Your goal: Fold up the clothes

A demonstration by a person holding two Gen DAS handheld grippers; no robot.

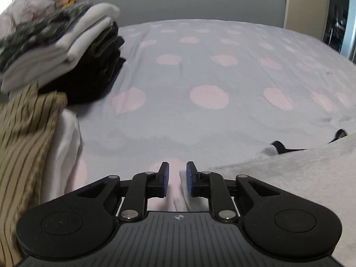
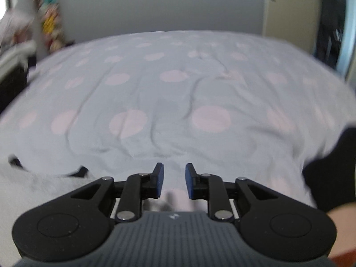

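Observation:
A light grey garment (image 1: 296,178) with black trim lies on the bed at the lower right of the left wrist view; in the right wrist view the same grey garment (image 2: 33,189) lies at the lower left. My left gripper (image 1: 177,173) hangs open over the bedcover just left of the garment's edge, holding nothing. My right gripper (image 2: 174,174) is open too, empty, above the cover to the right of the garment. A stack of folded clothes (image 1: 73,51), white over black, stands at the left.
The bed (image 1: 200,71) has a pale blue cover with pink dots. A brown striped cloth (image 1: 24,138) over a white one sits at the near left. A dark sleeve (image 2: 329,173) shows at the right. A door (image 1: 307,4) stands behind.

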